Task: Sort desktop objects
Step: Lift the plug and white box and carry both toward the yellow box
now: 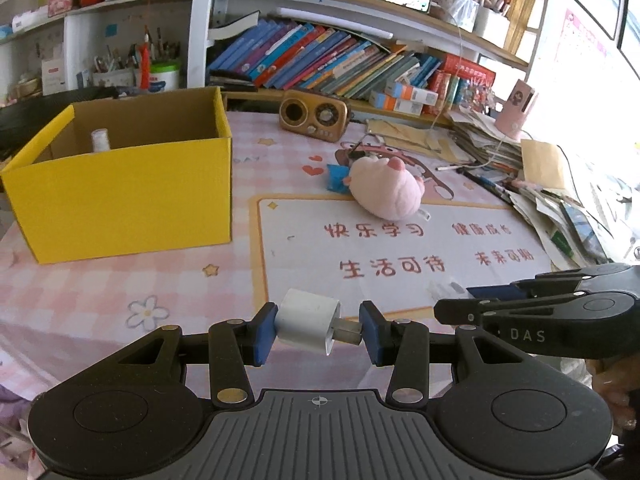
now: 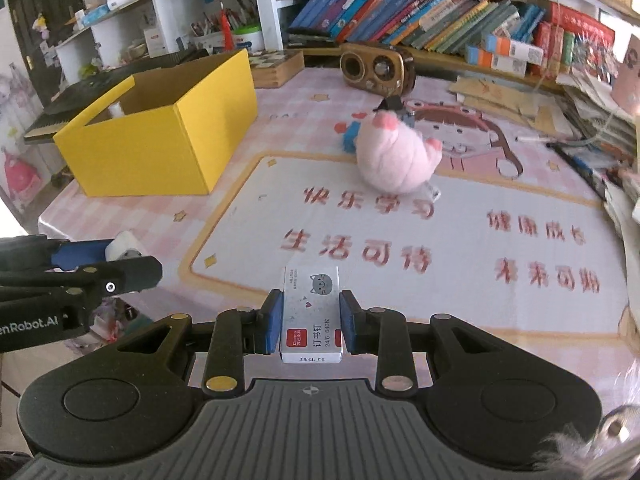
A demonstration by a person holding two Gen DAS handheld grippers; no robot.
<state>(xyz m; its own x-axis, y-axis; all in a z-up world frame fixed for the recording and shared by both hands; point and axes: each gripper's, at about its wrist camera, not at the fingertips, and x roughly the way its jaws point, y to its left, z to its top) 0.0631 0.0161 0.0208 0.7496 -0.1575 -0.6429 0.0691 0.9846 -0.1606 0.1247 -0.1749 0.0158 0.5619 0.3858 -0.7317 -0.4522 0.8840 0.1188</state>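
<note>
My left gripper (image 1: 319, 330) is shut on a white charger plug (image 1: 306, 321), held sideways above the desk's near edge. My right gripper (image 2: 311, 323) is shut on a white staple box (image 2: 312, 312) with a grey cat print. The right gripper shows in the left wrist view (image 1: 472, 300) at the right; the left gripper and its plug (image 2: 124, 246) show at the left of the right wrist view. An open yellow cardboard box (image 1: 124, 196) stands at the desk's left, with a white bottle (image 1: 100, 140) inside. A pink plush pig (image 1: 386, 186) lies mid-desk.
A brown retro speaker (image 1: 314, 116) stands at the back by a shelf of books (image 1: 320, 60). Piles of paper (image 1: 560, 200) crowd the right side. A blue packet (image 1: 336, 178) lies behind the pig. A pink patterned mat (image 2: 400, 240) covers the desk.
</note>
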